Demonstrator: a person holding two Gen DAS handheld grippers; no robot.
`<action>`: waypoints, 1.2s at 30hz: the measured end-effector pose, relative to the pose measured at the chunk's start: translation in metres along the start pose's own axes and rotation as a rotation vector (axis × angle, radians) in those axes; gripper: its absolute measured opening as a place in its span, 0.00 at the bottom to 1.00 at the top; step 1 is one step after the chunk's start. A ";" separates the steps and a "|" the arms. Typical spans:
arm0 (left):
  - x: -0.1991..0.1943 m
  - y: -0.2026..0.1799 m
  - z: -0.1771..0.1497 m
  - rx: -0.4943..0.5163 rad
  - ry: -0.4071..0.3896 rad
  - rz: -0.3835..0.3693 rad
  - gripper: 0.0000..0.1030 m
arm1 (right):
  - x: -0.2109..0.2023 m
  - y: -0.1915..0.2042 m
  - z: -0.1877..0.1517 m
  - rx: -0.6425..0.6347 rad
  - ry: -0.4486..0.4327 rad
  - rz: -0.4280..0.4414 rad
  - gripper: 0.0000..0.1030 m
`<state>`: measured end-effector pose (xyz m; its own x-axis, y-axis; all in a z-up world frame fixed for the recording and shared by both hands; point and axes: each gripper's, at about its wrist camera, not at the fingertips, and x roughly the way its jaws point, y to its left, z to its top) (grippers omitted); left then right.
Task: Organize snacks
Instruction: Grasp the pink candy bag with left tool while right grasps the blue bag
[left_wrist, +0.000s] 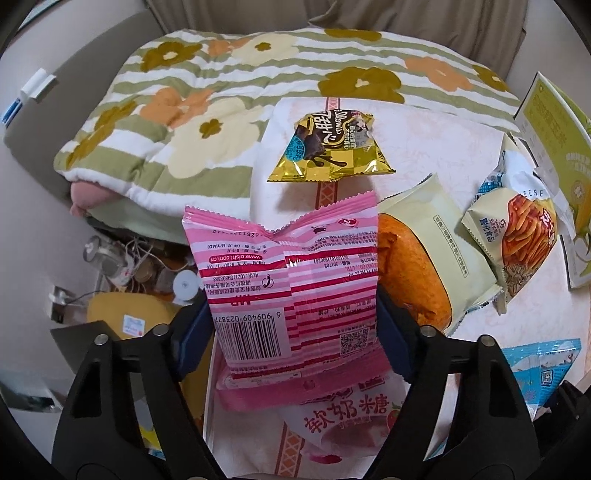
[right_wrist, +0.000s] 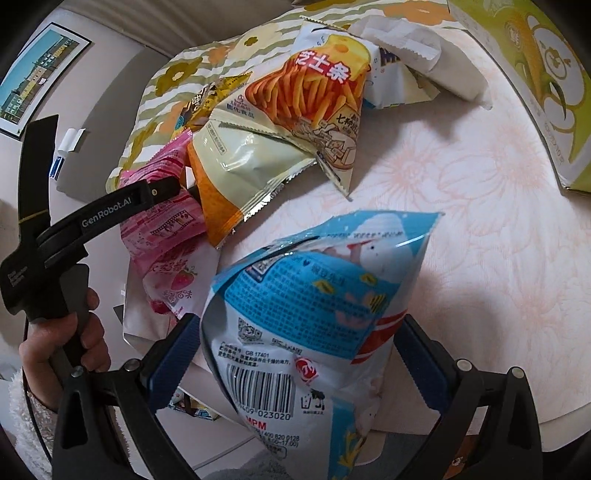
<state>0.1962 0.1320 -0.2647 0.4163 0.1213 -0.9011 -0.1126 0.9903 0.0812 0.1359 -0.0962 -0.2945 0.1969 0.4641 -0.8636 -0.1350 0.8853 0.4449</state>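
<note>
Left gripper clamped on pink striped snack bag, long axis toward 12 o'clock, barcode near. Right gripper grasping blue snack bag, tilted toward 1 o'clock. Beyond, at 12 o'clock on pale floral tabletop: gold packet, cheese-stick bag. Green box at 2 o'clock, contents hidden. Flowered quilt behind.

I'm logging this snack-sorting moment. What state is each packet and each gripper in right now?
Pink striped snack packet: sealed, upright between the left gripper's fingers.
Blue and white snack packet: sealed, tilted, between the right gripper's fingers.
Gold foil brownie packet: sealed, lying flat on the table.
Pale yellow cake packet: sealed, lying on the table.
Cheese-stick packet: sealed, resting on other packets.
Left gripper: closed on the pink packet.
Right gripper: closed on the blue packet.
</note>
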 end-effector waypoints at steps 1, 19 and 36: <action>0.000 -0.001 0.000 0.006 -0.002 0.001 0.70 | 0.002 0.002 0.000 -0.003 0.000 -0.002 0.98; -0.037 0.001 -0.001 0.036 -0.047 -0.022 0.67 | 0.010 0.011 0.008 -0.054 0.003 -0.010 0.77; -0.116 0.016 0.010 0.007 -0.178 -0.064 0.67 | -0.055 0.036 0.019 -0.104 -0.175 -0.018 0.53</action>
<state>0.1548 0.1341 -0.1546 0.5751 0.0678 -0.8153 -0.0749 0.9967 0.0301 0.1389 -0.0889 -0.2261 0.3646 0.4538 -0.8131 -0.2278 0.8901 0.3947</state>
